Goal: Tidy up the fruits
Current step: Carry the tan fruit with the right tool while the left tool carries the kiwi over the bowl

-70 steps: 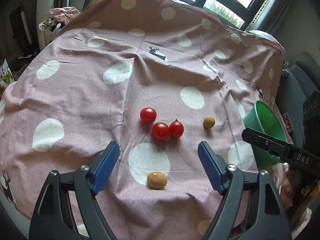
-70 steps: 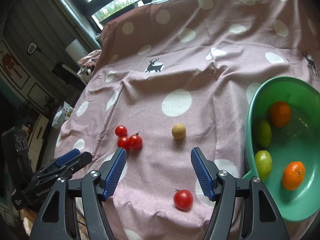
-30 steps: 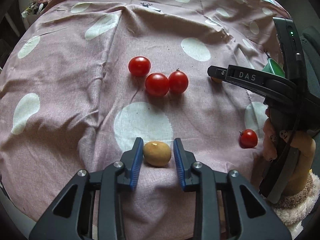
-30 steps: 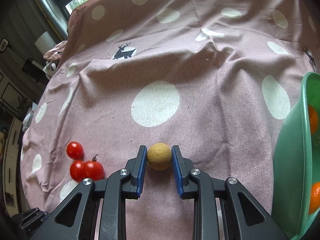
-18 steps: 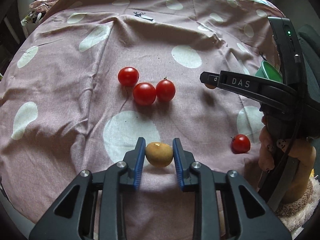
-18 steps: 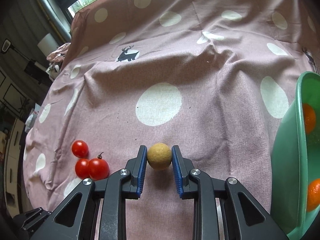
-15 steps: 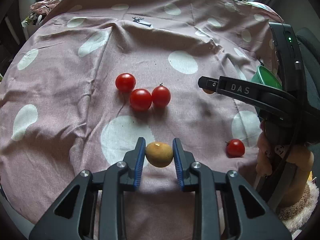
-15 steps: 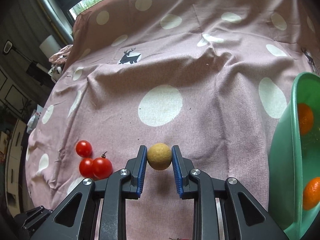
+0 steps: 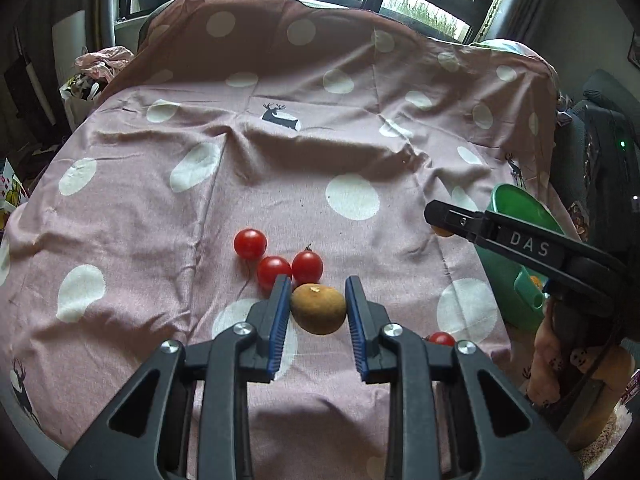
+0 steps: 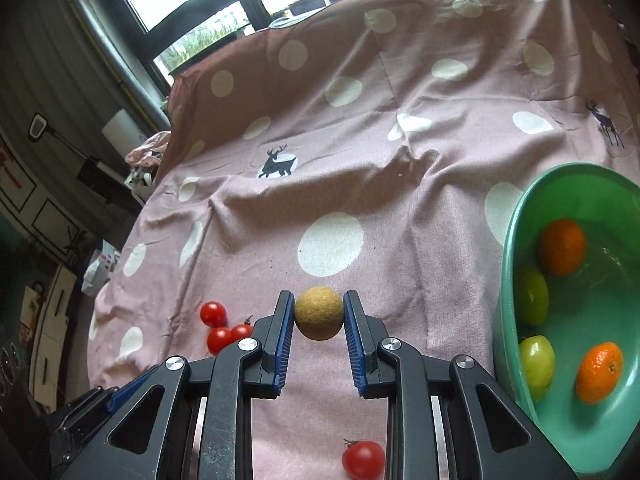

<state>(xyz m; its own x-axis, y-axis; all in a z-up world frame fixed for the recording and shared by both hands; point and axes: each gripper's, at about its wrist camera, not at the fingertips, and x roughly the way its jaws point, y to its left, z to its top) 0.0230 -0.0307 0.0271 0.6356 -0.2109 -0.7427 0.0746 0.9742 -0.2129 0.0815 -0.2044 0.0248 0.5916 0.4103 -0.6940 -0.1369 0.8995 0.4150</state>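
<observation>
My left gripper [image 9: 318, 306] is shut on a brown oval fruit [image 9: 318, 309] and holds it above the pink spotted cloth [image 9: 160, 208]. My right gripper [image 10: 319, 314] is shut on a round tan fruit [image 10: 319, 313], also lifted off the cloth. Three red tomatoes [image 9: 276, 260] lie together just beyond the left gripper; they show low left in the right wrist view [image 10: 222, 328]. A lone tomato [image 10: 363, 459] lies below the right gripper, also in the left wrist view [image 9: 440, 338]. The green bowl [image 10: 516, 240] at the right holds two oranges and two green fruits.
The right gripper's black body [image 9: 532, 248] crosses the right of the left wrist view, in front of the green bowl [image 9: 520, 208]. The cloth rises over a backrest [image 9: 280, 32] at the far side. Clutter [image 9: 100, 64] lies beyond the left edge.
Both grippers have closed on their fruits and lifted them off the cloth. Both views have pulled up and back, so more of the cloth and the bowl shows.
</observation>
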